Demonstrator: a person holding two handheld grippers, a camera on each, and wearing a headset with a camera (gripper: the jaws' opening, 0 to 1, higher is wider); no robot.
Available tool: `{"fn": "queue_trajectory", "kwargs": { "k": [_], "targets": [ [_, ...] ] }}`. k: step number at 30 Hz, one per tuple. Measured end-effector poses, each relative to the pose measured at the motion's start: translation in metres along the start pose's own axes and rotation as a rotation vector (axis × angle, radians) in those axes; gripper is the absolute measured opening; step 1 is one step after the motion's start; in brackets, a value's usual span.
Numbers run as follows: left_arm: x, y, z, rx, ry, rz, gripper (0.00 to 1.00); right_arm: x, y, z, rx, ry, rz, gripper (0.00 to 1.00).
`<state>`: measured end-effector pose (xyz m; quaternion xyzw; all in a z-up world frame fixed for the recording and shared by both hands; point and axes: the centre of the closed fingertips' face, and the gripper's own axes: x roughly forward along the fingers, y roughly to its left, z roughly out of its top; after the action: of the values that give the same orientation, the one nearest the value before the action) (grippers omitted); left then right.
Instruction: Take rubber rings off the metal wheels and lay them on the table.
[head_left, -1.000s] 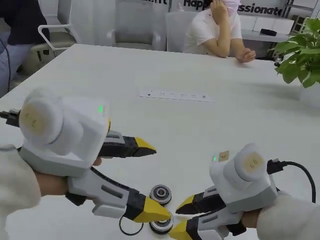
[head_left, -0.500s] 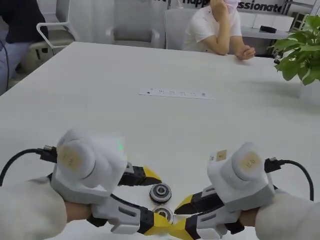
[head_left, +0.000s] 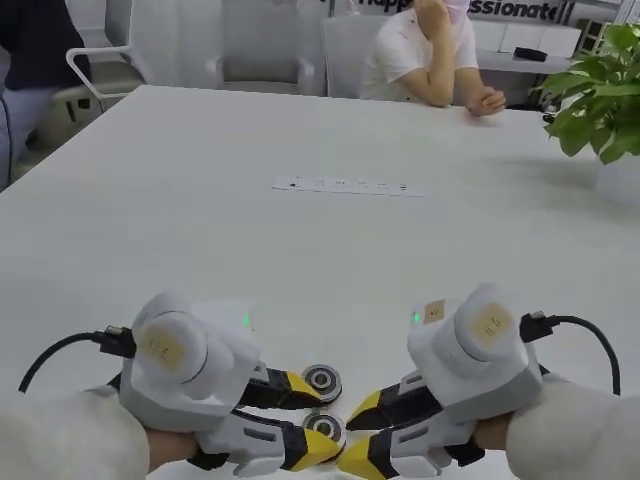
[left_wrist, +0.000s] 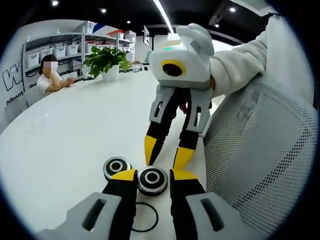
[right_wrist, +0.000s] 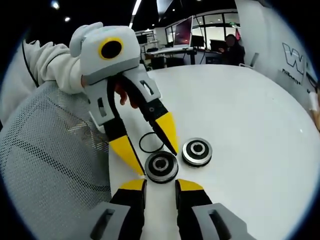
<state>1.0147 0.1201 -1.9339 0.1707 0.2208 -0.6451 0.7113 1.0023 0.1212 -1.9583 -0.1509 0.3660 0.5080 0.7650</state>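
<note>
My left gripper (left_wrist: 153, 174), jaws spread, straddles the near wheel (left_wrist: 152, 181), my right gripper (right_wrist: 161, 185) gapes opposite; next, I reckon, clamp and strip it.

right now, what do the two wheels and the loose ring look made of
Near wheel and far wheel: likely metal, with a silvery sheen on the faces and dark hubs. Ring: thin matt black loop lying flat, probably rubber.
</note>
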Motion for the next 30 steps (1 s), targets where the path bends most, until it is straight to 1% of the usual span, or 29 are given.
{"fn": "queue_trajectory", "kwargs": {
  "k": [2, 4, 5, 9, 10, 11, 12, 13, 19, 20, 23, 30],
  "targets": [
    [0.0011, -0.0010, -0.0017, 0.003, 0.004, -0.001, 0.16, 0.0002, 0.0000, -0.0001, -0.003, 0.001, 0.000, 0.20],
    [0.0023, -0.0028, -0.0052, 0.010, 0.017, -0.006, 0.16, 0.0003, 0.0003, -0.0002, -0.006, 0.003, -0.001, 0.20],
    [0.0017, -0.0041, -0.0054, 0.016, 0.015, -0.008, 0.15, 0.0004, 0.0002, 0.0001, -0.008, 0.003, -0.002, 0.20],
    [0.0003, -0.0019, -0.0050, 0.020, 0.016, 0.004, 0.12, 0.0001, -0.0002, 0.0017, -0.012, -0.004, -0.005, 0.20],
    [-0.0001, -0.0006, -0.0053, 0.037, 0.017, 0.011, 0.10, 0.0001, -0.0006, 0.0019, -0.012, -0.005, -0.007, 0.20],
    [0.0009, -0.0010, -0.0016, 0.094, 0.002, -0.002, 0.09, 0.0001, -0.0009, 0.0021, -0.011, -0.006, -0.008, 0.20],
    [-0.0004, -0.0001, -0.0043, 0.082, 0.015, 0.010, 0.09, 0.0001, -0.0014, 0.0025, -0.013, -0.009, -0.010, 0.20],
    [-0.0006, -0.0003, -0.0044, 0.085, 0.016, 0.011, 0.09, 0.0002, -0.0016, 0.0024, -0.013, -0.009, -0.011, 0.20],
    [-0.0019, -0.0006, -0.0033, 0.086, 0.008, 0.004, 0.08, 0.0016, -0.0012, 0.0033, -0.018, -0.015, -0.011, 0.19],
    [-0.0011, -0.0009, -0.0039, 0.070, 0.008, 0.007, 0.08, 0.0021, -0.0015, 0.0029, -0.024, -0.013, -0.014, 0.19],
    [-0.0006, -0.0016, -0.0041, 0.060, 0.000, 0.001, 0.08, 0.0034, -0.0012, 0.0030, -0.016, -0.014, -0.012, 0.19],
    [0.0001, -0.0012, -0.0042, 0.059, -0.001, 0.003, 0.08, 0.0019, -0.0019, 0.0014, -0.055, -0.004, -0.012, 0.14]
  ]
}}
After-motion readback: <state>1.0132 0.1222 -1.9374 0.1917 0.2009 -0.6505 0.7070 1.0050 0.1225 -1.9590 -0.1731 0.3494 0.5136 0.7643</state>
